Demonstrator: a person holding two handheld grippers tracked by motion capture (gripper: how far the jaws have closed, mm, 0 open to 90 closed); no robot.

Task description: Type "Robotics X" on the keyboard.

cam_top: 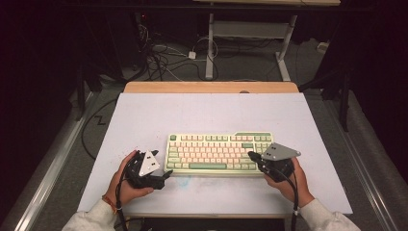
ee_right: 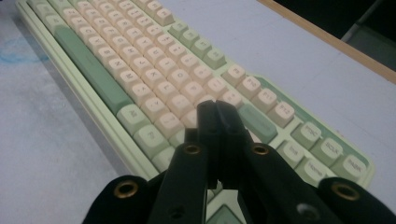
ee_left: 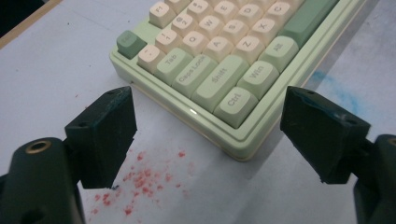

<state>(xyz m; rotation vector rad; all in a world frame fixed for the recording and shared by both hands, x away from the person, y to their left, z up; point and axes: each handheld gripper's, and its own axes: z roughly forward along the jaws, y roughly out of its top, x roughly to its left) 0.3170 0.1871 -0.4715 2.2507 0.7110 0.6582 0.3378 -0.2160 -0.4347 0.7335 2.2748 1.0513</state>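
A pale green keyboard (cam_top: 219,154) with cream and green keys lies on the white table top (cam_top: 207,113), towards its near edge. My left gripper (cam_top: 165,176) sits at the keyboard's near left corner, jaws wide open. In the left gripper view the keyboard corner (ee_left: 233,135) with the Ctrl key lies ahead between my open fingers (ee_left: 105,135), untouched. My right gripper (cam_top: 251,156) hovers over the keyboard's right end. In the right gripper view its two fingertips (ee_right: 217,114) are pressed together above the keys (ee_right: 154,74), with nothing between them.
Red specks (ee_left: 140,179) and a blue smear (ee_left: 334,88) stain the table near the left gripper. A wooden strip (cam_top: 211,87) borders the table's far edge. Beyond it are desk legs (cam_top: 210,48) and cables (cam_top: 163,57) on the floor.
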